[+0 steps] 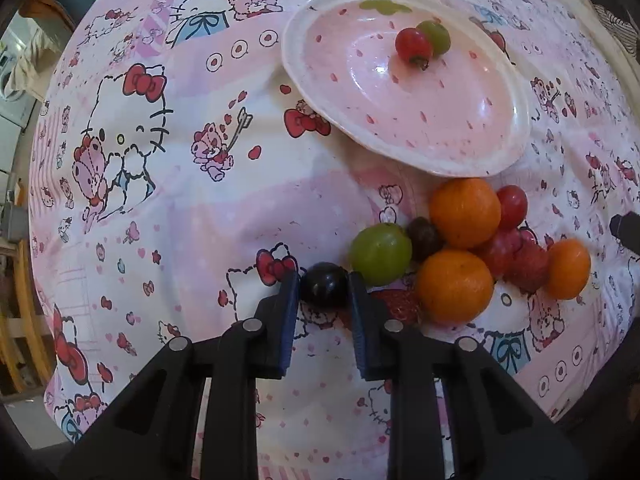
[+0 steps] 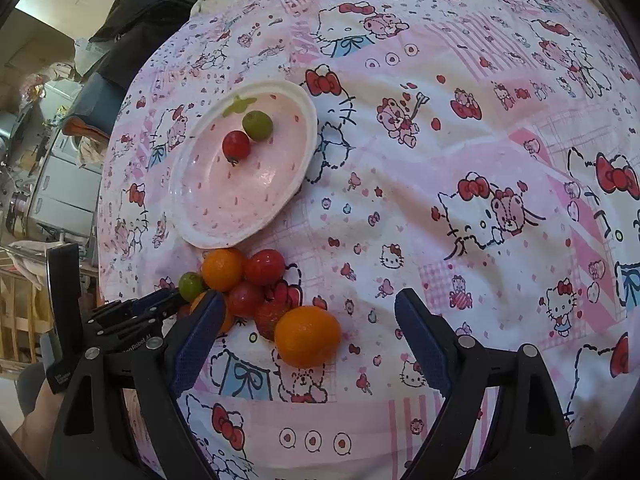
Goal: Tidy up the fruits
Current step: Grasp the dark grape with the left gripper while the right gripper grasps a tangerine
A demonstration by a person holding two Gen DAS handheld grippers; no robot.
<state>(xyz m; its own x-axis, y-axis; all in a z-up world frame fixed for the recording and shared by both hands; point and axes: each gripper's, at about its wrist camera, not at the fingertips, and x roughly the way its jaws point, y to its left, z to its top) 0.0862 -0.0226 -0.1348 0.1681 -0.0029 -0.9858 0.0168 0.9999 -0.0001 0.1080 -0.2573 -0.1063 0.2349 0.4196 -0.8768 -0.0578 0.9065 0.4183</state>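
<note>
Left of the fruit heap, your left gripper [image 1: 323, 285] fingers pinch the small dark round grape [image 1: 324, 286] on open cartoon-print sheet [image 1: 200, 200]; your right gripper [image 2: 308, 320] gapes wide (only its view shows that), beside the orange citrus [image 2: 307, 336].

Both fisheye views were evenly and fairly brightly lit by soft, diffuse light. Small white highlights glinted on the glossy pink plate [image 1: 320, 76], mostly at its lower right in the left wrist view. Shadows were faint and short beneath the pile of fruit [image 1: 464, 212]. The patterned cloth [image 1: 200, 200] bulged strongly, with dark vignetting in every corner. Focus was sharp at centre and soft toward the left edges.
</note>
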